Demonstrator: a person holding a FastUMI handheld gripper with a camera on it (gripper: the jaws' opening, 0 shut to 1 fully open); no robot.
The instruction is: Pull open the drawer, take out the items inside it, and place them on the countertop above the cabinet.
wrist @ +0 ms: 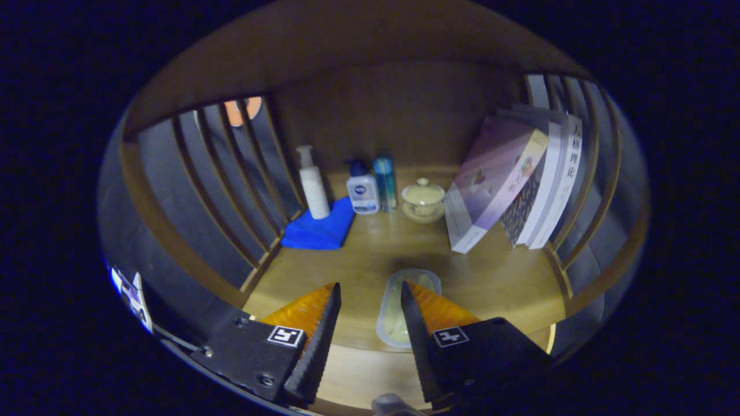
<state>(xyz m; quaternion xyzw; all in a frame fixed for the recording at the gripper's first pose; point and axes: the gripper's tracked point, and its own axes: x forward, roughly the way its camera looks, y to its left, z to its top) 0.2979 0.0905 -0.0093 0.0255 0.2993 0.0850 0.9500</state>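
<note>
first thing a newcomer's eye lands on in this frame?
Probably the gripper, its open jaws framing a pale oblong packet lying flat on the wooden shelf. Beyond it, a blue cloth lies by the bottles, and books lean against the slatted side.

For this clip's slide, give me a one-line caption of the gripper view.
Open tool above the countertop, a pale oblong packet beside one finger; bottles, blue cloth, lidded cup and leaning books beyond.

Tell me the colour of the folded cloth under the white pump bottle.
Blue. The cloth shows best in the gripper view, well beyond the open tool.
</note>
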